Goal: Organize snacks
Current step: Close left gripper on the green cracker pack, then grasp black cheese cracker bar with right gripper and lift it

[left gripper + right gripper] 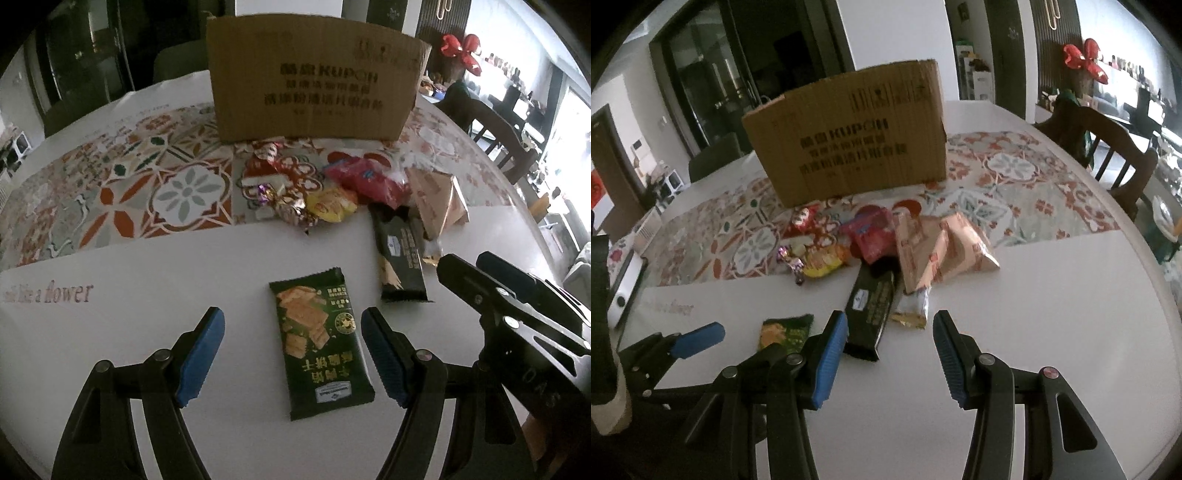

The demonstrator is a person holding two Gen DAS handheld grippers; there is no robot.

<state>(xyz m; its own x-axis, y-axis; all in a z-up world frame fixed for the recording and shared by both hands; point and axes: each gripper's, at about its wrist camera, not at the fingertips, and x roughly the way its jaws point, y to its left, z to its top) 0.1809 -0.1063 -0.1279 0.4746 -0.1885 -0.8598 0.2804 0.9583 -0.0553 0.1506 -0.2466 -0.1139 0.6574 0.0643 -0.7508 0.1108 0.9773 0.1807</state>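
Straddling the green cracker packet (pixel 320 347) on the white tabletop (pixel 147 332), the left claw (pixel 293 354) stands wide apart and empty, so the first pickup seems to be in hand. To its right the right claw (pixel 890 358), apart and empty too, faces the black packet (pixel 871 310). Next, each claw likely must lower, clamp its packet and carry it to the cardboard box (pixel 849 140) behind the snack pile (pixel 886 240).

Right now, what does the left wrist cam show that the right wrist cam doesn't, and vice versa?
Left wrist only: the whole green cracker packet lying flat between the open left claw, and the "flower" lettering readable on the cloth.

Right wrist only: a white device at the table's left edge, and a small silver-and-gold wrapper beside the black packet.

Both: the cardboard box, the snack pile, the black packet, both claws; the right claw is open and empty.
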